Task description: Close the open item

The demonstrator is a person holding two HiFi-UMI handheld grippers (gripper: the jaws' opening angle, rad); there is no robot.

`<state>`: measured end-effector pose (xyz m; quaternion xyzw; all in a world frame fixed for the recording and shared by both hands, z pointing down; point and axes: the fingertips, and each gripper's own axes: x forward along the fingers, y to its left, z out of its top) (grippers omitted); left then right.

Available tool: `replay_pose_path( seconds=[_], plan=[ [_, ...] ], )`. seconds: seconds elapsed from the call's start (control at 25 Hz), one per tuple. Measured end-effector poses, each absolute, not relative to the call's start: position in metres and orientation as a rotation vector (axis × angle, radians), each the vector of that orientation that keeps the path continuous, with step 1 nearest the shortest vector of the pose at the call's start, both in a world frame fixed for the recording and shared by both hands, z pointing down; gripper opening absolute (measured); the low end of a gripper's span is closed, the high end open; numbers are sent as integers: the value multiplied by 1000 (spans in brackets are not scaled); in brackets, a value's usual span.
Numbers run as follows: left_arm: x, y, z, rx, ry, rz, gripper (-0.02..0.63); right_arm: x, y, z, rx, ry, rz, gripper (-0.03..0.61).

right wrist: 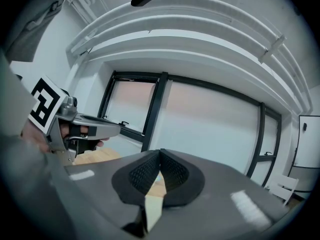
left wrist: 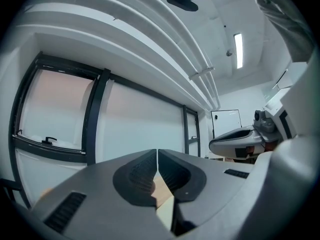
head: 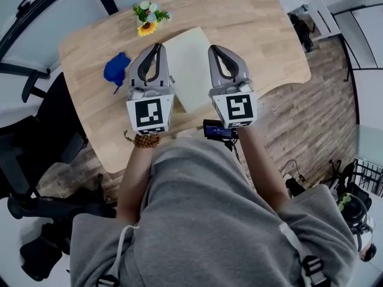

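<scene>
Both tools are shut and empty. Left tool [head: 157, 46] has its jaw tips together with nothing between them (its own view shows only worktop and a cream strip through the gap below the tips). Right tool [head: 213, 48] is the same: tips meeting, nothing gripped.

The item [head: 190, 64] lies flat on the worktop [head: 257, 34], between the two tools, long side running away from the person. Each tool sits just beside one long edge; contact can't be confirmed from the head view. It reads as one plain cream rectangle with no raised cover or flap in sight, so whether it is lying open flat or is already shut can't be told.

Judged step: tools bracketing the item, either just ahead of the closing move or just after it. No grip is in play.

Next move, if it is open:
- One tool finds the free edge and gets a tip under it. Shut jaws would do as a wedge; opening to pinch the edge looks safer.
- The other tool pins the far half so the item doesn't slide.
- Swing the leaf over and press flat.

Flowers [head: 148, 17] and a blue thing [head: 116, 69] sit left of the item, apart from it.
</scene>
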<state>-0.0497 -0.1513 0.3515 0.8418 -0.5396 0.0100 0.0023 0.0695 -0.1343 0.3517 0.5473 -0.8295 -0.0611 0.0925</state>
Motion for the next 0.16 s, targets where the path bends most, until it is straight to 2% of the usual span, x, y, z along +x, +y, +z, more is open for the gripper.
replay_pose_path(
  seconds=[0.16],
  plan=[
    [-53,-144,355,2622,-1695,54,17,68,-128,352,1611,-2465,-165,12]
  ],
)
